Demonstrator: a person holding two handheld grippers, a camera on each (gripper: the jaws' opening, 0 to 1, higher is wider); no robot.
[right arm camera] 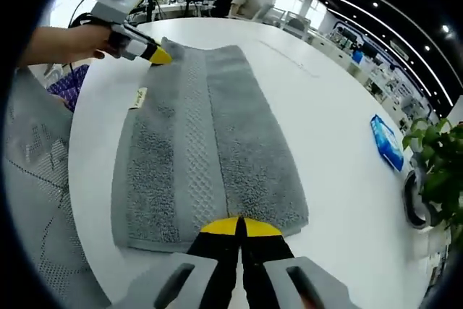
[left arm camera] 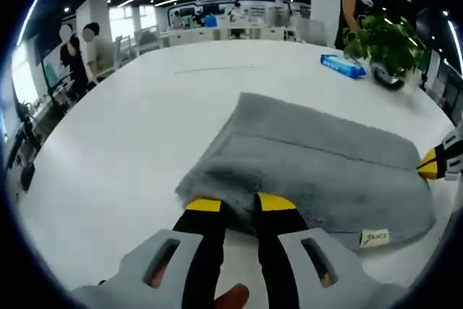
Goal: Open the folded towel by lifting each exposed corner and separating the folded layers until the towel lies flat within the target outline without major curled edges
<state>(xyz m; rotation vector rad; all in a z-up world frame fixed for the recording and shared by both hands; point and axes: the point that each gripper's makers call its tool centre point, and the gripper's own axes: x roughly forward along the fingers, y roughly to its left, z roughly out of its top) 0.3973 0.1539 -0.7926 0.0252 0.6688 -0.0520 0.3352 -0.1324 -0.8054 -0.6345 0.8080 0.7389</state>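
Grey terry towel (right arm camera: 206, 150) is lying folded lengthwise on a round white worktop (right arm camera: 325, 128). The right gripper (right arm camera: 240, 226) is pressing its yellow-tipped jaws together on the towel's near edge. The left gripper (left arm camera: 241, 203) is pinching the opposite end, beside a small white label (left arm camera: 375, 237), jaws slightly apart around the fabric. A blue packet (left arm camera: 343, 66) and a potted plant (left arm camera: 387, 45) are sitting well apart from the towel.

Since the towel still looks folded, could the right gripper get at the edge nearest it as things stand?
Probably yes: the right gripper sits right at the grey towel's near edge, jaws together, with nothing between. The left gripper is at the far end, out of its way.
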